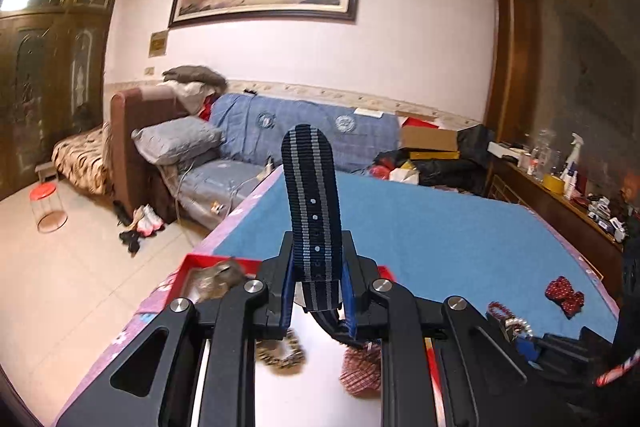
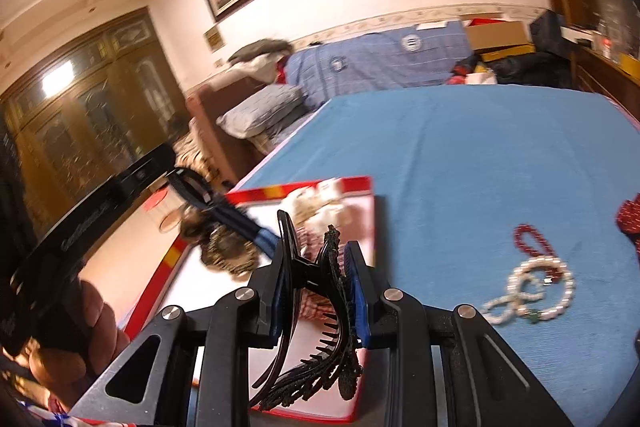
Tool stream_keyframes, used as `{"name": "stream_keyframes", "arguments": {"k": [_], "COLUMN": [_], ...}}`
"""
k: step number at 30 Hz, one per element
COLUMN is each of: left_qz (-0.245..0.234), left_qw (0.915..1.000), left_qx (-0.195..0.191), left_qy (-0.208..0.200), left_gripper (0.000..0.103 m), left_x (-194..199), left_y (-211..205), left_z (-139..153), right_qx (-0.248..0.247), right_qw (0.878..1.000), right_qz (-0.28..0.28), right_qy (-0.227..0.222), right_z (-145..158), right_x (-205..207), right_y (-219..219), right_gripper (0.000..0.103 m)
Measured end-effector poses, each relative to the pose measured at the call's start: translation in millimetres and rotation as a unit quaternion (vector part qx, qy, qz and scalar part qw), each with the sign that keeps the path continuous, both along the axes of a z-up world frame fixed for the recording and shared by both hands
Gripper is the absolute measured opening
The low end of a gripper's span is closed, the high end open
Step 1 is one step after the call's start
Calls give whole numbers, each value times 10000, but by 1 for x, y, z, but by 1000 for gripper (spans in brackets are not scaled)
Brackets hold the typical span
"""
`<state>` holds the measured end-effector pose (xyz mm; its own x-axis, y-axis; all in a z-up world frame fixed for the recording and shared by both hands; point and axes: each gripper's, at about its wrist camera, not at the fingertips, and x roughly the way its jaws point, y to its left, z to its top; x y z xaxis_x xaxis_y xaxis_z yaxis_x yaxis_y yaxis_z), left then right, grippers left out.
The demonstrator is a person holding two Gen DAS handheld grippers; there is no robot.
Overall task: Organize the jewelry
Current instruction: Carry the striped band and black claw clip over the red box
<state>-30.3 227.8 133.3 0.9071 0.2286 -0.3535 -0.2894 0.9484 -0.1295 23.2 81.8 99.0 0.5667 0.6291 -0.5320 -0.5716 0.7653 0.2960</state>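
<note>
My left gripper [image 1: 318, 291] is shut on a navy and grey striped watch strap [image 1: 312, 203], which stands upright above a red-rimmed white box [image 1: 208, 261]. The box holds a leopard scrunchie [image 1: 280, 353] and a red checked piece [image 1: 360, 371]. My right gripper [image 2: 320, 291] is shut on a black hair claw clip [image 2: 320, 307], held over the same box [image 2: 360, 183]. The left gripper with the strap [image 2: 224, 211] shows at the left of the right wrist view. A pearl bracelet [image 2: 528, 291], a red bead bracelet [image 2: 534, 239] and a red polka-dot bow [image 1: 564, 295] lie on the blue cloth.
The blue table cloth [image 1: 440, 227] has a pink patterned border. Behind it stand a blue-covered sofa [image 1: 304, 123] with pillows and boxes. A wooden sideboard [image 1: 568, 215] with bottles runs along the right. A red stool [image 1: 46, 205] and shoes are on the floor at left.
</note>
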Motion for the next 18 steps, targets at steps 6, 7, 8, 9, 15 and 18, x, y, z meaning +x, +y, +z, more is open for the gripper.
{"name": "stream_keyframes", "arguments": {"k": [6, 7, 8, 9, 15, 18], "left_qz": [238, 327, 388, 414, 614, 663], "left_qw": [9984, 9972, 9959, 9948, 9891, 9883], "left_qx": [-176, -217, -285, -346, -428, -496], "left_qy": [487, 637, 771, 858, 1266, 1283], "left_gripper": [19, 19, 19, 19, 19, 19], "left_x": [6, 8, 11, 14, 30, 30], "left_y": [18, 22, 26, 29, 35, 38], "left_z": [-16, -22, -27, -30, -43, -45], "right_qx": [-307, -363, -438, -504, -890, -994], "right_qw": [9983, 9979, 9973, 9967, 9943, 9934], "right_qz": [458, 495, 532, 553, 490, 406], "right_qy": [194, 226, 267, 310, 320, 408], "right_z": [-20, -22, -26, -30, -41, -46], "right_x": [-9, -7, -6, -4, 5, 16], "right_y": [45, 50, 56, 63, 89, 96], "right_gripper": [30, 30, 30, 30, 30, 30]}}
